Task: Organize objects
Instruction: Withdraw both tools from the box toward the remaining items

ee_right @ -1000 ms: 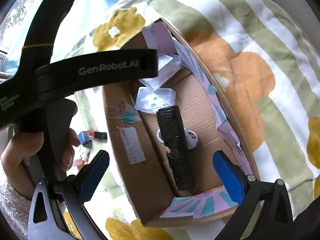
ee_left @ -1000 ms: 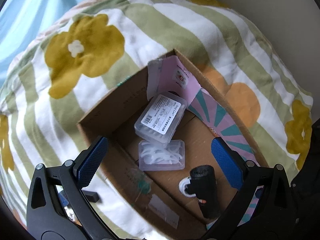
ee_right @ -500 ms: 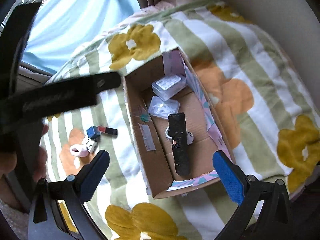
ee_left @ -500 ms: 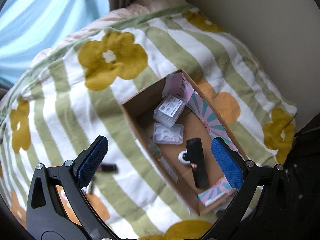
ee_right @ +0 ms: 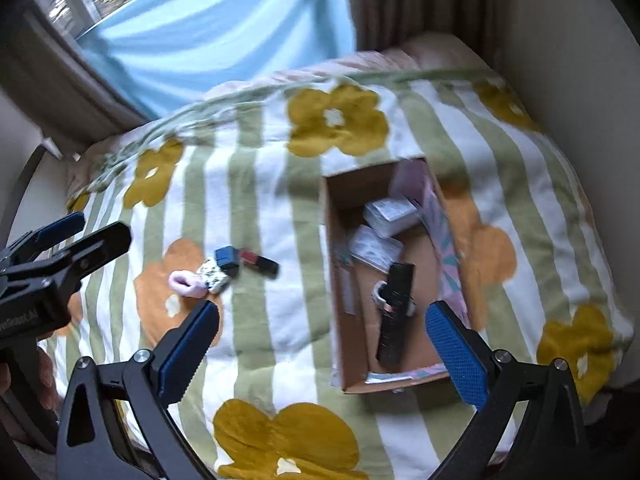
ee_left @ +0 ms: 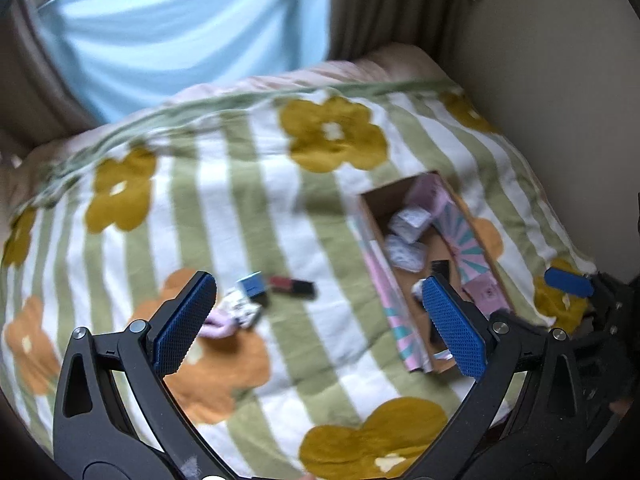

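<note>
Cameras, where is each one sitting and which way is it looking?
Left wrist: sits on the left gripper, looking down at the blanket; its open blue-padded fingers show.
Right wrist: sits on the right gripper, looking down at the cardboard box; its open fingers, the left gripper and a hand show.
Both see the box and the loose little items.

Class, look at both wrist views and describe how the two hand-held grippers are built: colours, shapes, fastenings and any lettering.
Both the left gripper and the right gripper have black plastic frames with triangular cut-outs, silver screws at the pivots, and two fingers faced with blue textured pads. Seen from the right wrist view, the left gripper's body carries pale lettering, cut off at the edge and too blurred to read.
</note>
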Demonstrator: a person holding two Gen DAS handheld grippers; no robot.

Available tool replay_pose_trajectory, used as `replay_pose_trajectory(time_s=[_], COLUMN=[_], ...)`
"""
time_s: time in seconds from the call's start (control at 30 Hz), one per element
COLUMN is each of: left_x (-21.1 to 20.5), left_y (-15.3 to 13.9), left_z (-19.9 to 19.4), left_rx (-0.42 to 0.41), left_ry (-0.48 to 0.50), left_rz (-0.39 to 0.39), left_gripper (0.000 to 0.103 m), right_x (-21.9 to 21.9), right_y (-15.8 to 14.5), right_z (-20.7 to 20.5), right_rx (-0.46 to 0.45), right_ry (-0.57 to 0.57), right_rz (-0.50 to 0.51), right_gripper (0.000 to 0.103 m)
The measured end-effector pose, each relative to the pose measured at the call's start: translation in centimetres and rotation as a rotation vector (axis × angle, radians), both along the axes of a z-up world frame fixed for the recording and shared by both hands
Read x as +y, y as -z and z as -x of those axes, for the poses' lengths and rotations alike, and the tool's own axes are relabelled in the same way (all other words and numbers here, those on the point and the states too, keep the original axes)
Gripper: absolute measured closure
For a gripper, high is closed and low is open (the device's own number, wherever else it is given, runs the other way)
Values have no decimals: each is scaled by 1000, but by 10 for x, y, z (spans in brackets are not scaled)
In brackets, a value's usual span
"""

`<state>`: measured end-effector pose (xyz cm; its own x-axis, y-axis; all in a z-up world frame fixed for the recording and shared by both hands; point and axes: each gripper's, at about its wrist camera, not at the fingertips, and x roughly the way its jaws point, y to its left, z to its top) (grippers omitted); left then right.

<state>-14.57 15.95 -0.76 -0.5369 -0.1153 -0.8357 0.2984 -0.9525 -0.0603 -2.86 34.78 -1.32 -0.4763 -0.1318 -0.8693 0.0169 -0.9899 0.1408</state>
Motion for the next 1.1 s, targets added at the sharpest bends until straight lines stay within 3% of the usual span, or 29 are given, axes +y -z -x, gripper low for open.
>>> replay_pose_trajectory(time_s=[0.1, 0.23, 0.43, 0.8, 1.1], left_x=[-21, -42, -64, -80, -102], left_y=[-5, -6, 3, 21, 65], left_z=[-35, -78, -117, -132, -119], left_rx=[22, 38, 38, 34, 13], left_ry=[-66, -149, -228, -264, -219], left_rz=[7, 30, -13, -44, -53], left_gripper=[0, 0, 0, 0, 0], right_x=[-20, -42, -61, -90, -119], right_y=[-9, -8, -5, -6, 32], right_z=[-6, -9, -12, -3, 35], right_rx=[60, 72, 80, 125, 79], right_ry=[-24, -94, -142, -211, -222], right_rz=[-66, -50, -31, 9, 25], right_gripper=[0, 0, 0, 0, 0])
